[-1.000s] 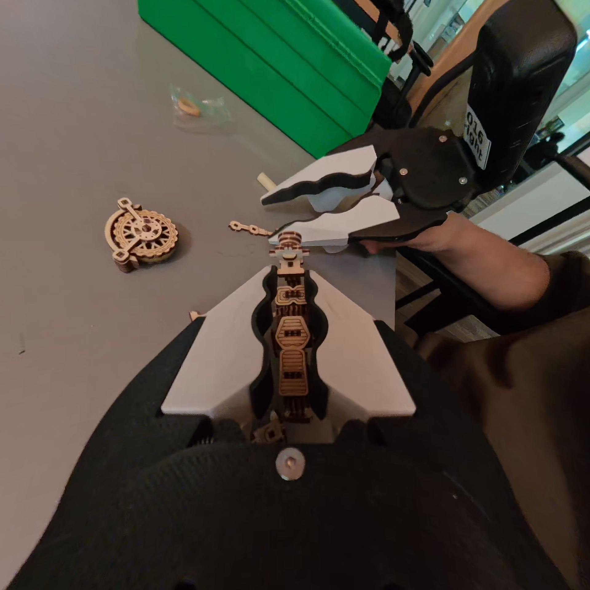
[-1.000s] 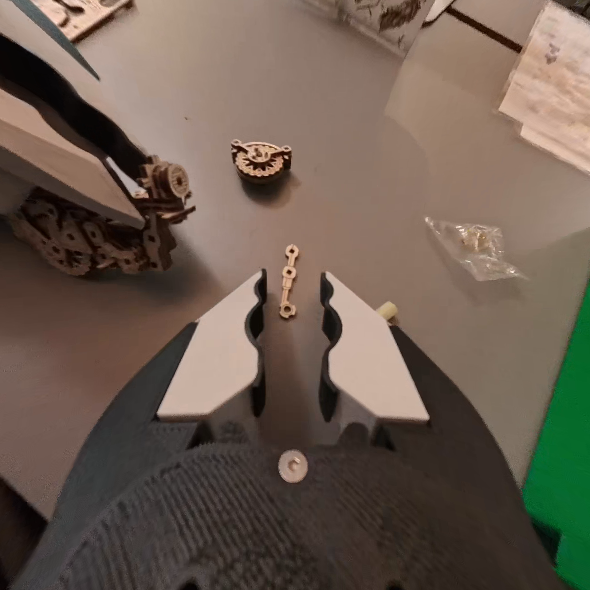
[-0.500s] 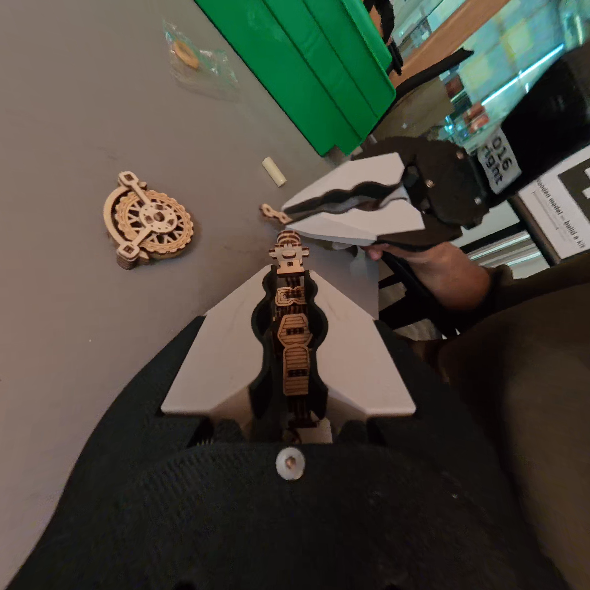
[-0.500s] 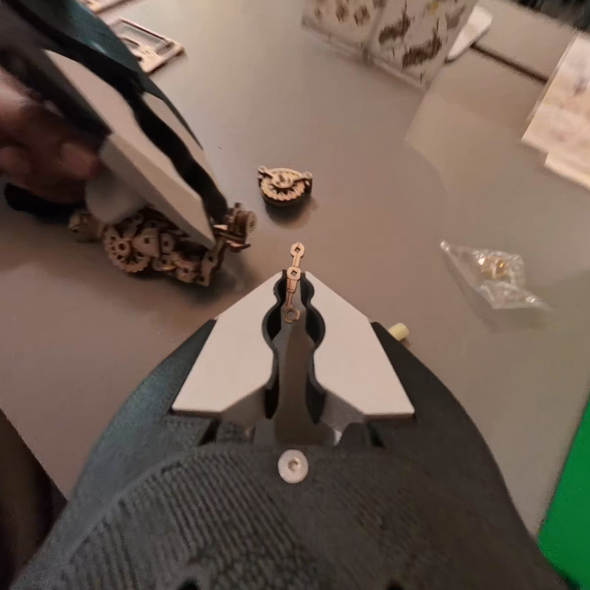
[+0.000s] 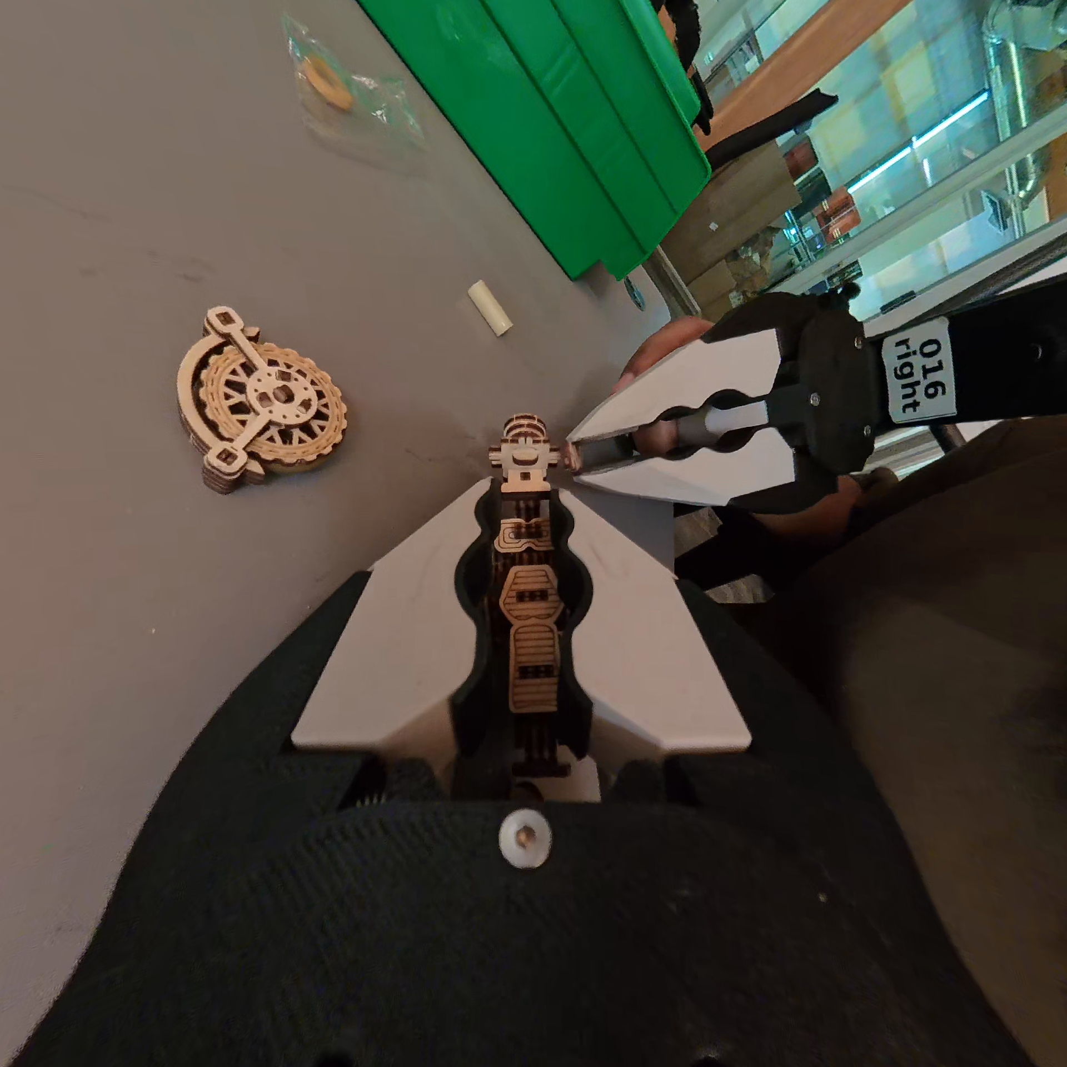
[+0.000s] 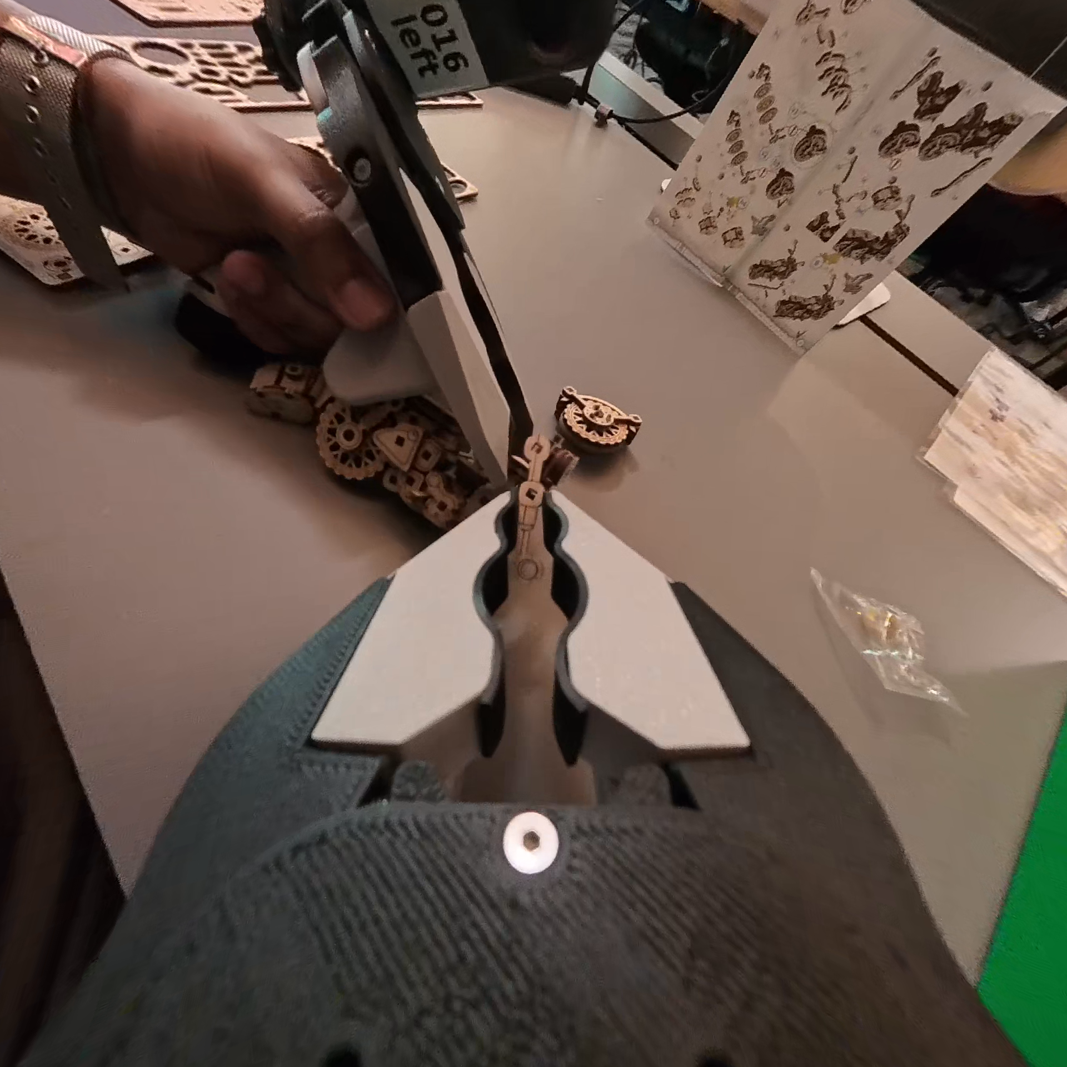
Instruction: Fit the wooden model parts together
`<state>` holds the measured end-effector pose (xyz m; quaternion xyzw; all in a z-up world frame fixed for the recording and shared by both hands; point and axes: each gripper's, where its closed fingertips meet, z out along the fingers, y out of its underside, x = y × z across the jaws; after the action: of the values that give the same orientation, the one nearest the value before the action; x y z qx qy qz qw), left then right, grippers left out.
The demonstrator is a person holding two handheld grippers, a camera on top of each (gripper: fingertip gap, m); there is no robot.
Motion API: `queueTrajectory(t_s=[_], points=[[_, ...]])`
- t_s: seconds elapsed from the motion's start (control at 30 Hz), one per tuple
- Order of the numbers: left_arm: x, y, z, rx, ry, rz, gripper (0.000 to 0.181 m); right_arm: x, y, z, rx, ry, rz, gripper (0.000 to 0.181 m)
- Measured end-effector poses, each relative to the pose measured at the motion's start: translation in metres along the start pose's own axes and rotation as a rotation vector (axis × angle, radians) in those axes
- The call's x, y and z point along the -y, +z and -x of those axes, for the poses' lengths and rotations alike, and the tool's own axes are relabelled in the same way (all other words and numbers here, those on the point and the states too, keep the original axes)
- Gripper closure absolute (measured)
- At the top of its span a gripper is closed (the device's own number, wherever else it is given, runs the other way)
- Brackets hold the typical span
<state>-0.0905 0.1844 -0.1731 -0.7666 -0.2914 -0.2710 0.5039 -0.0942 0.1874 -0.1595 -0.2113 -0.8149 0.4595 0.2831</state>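
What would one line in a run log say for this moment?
left gripper: shut on wooden model | right gripper: shut on link strip | strip tip at model's front end | wheel part loose on table

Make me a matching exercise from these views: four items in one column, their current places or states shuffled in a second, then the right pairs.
Items
1. wooden link strip
2. wooden model body
3. wheel assembly
4. white cylinder

Places or states
A. lying on the grey table near the green bin
B. clamped in the right gripper
C. lying flat on the table, apart from both grippers
D. clamped in the left gripper

Pairs: 1-B, 2-D, 3-C, 4-A
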Motion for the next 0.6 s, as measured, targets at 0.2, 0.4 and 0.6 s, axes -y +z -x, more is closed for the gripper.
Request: queueTrajectory(t_s=[0.2, 0.4, 0.6], points=[[0.0002, -0.0003, 0.0001, 0.001, 0.001, -0.002, 0.166, -0.0011, 0.0006, -0.0004, 0.003, 0.012, 0.009, 0.175], [0.0003, -0.0004, 0.0001, 0.007, 0.008, -0.005, 0.167, -0.0026, 0.0020, 0.0011, 0.000, 0.034, 0.029, 0.175], [0.0005, 0.0002, -0.0027, -0.005, 0.020, -0.006, 0.162, -0.0021, 0.0018, 0.0023, 0.007, 0.042, 0.030, 0.175]])
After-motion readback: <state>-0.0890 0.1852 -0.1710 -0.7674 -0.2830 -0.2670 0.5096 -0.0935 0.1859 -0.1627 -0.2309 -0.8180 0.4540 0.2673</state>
